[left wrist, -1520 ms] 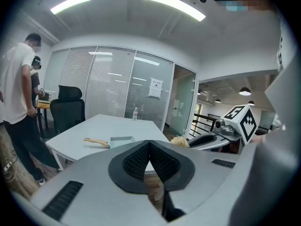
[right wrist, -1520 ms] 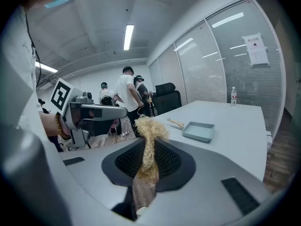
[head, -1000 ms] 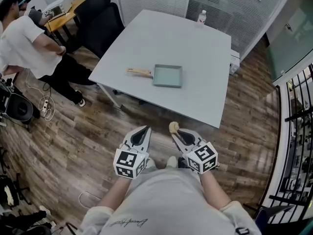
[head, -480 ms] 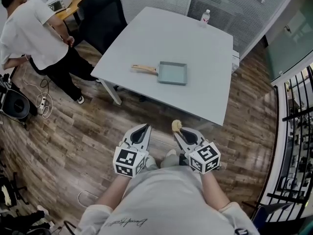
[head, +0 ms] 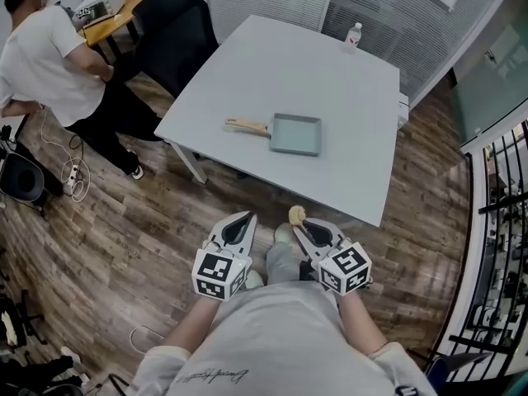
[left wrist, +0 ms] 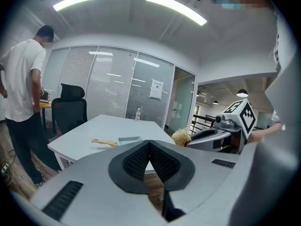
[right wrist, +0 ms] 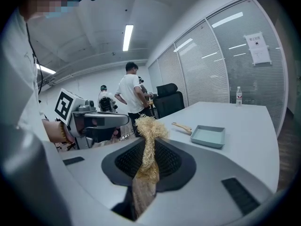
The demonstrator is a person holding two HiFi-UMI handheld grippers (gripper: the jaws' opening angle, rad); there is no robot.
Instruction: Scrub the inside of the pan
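A square pale blue-green pan (head: 295, 134) with a wooden handle (head: 247, 126) lies on the light grey table (head: 247, 64), well ahead of both grippers. My right gripper (head: 295, 218) is shut on a straw-coloured fibre scrubber (right wrist: 149, 140), whose tuft sticks out past the jaws. My left gripper (head: 242, 219) is shut with nothing between its jaws. Both are held over the wooden floor, short of the table's near edge. The pan (right wrist: 209, 135) shows ahead and right in the right gripper view, and the pan (left wrist: 128, 140) just above the jaws in the left gripper view.
A water bottle (head: 353, 35) stands at the table's far edge. A black office chair (head: 175, 35) sits at the table's left side. A person in a white shirt (head: 41, 56) stands by a desk at far left. A black railing (head: 495, 246) runs along the right.
The table and pan have drawn slightly nearer as I walk forward. The person at far left has straightened and shifted. Both grippers keep the same pose, the scrubber still held.
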